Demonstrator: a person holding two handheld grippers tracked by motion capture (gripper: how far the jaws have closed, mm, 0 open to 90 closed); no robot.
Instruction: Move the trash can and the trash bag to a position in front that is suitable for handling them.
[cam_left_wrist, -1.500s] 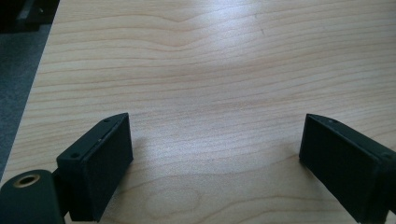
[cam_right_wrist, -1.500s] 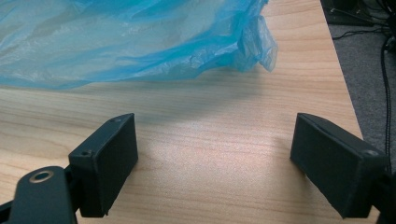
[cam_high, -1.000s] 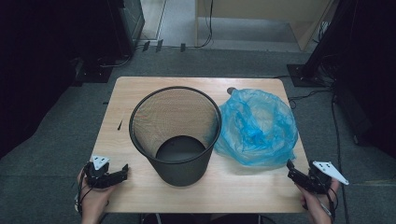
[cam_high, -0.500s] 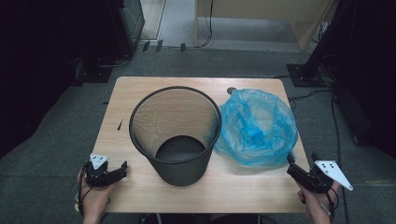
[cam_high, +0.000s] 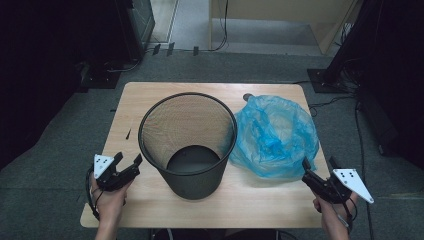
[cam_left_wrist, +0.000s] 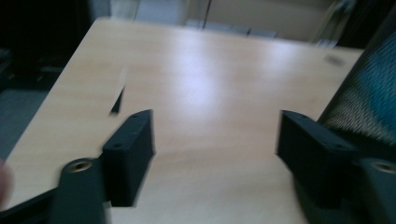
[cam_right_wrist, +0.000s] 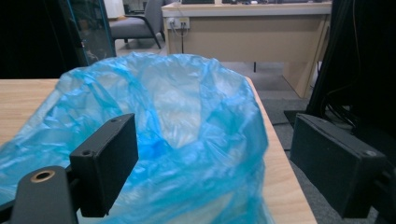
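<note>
Both tongs lifted; right view shows bag (cam_right_wrist: 177, 140) close.

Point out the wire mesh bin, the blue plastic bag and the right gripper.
wire mesh bin (cam_high: 192, 177): high view, front wall.
blue plastic bag (cam_high: 275, 135): high view, crumpled middle.
right gripper (cam_high: 318, 168): high view, between its open jaw tips.

High view overhead, facing table (cam_high: 150, 100); claw views low, close.

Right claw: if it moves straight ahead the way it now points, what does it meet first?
Most likely the crumpled blue plastic bag, which lies directly ahead between the open jaws of the right claw.
</note>
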